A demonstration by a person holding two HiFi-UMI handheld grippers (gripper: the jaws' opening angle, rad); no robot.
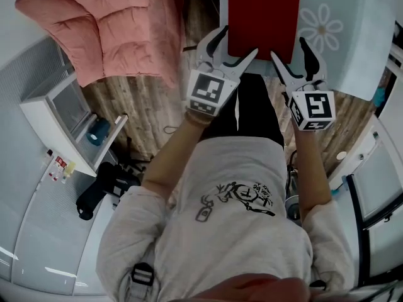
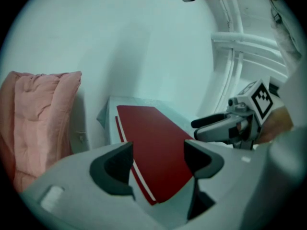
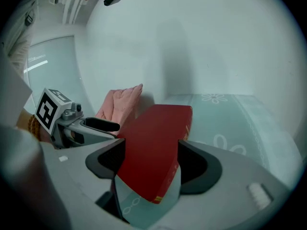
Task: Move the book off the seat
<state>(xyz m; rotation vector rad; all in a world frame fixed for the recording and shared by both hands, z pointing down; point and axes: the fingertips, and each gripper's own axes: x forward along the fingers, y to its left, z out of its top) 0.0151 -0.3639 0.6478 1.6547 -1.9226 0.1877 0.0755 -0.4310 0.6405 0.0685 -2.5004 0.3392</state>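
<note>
red hardcover book (image 1: 261,17): closed, lying flat, cover up, on pale seat (image 1: 334,49) printed with white flower outlines. set toward seat's left part, near short edge at front rim. white page block along left side.

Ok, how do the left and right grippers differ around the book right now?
The left gripper straddles the book's near left corner; the right gripper straddles its near right corner. The left gripper is by the white page edge, the right gripper by a red edge with gold marks. Shared: both are open and angled inward, and neither clamps the book, which lies flat on the seat.
</note>
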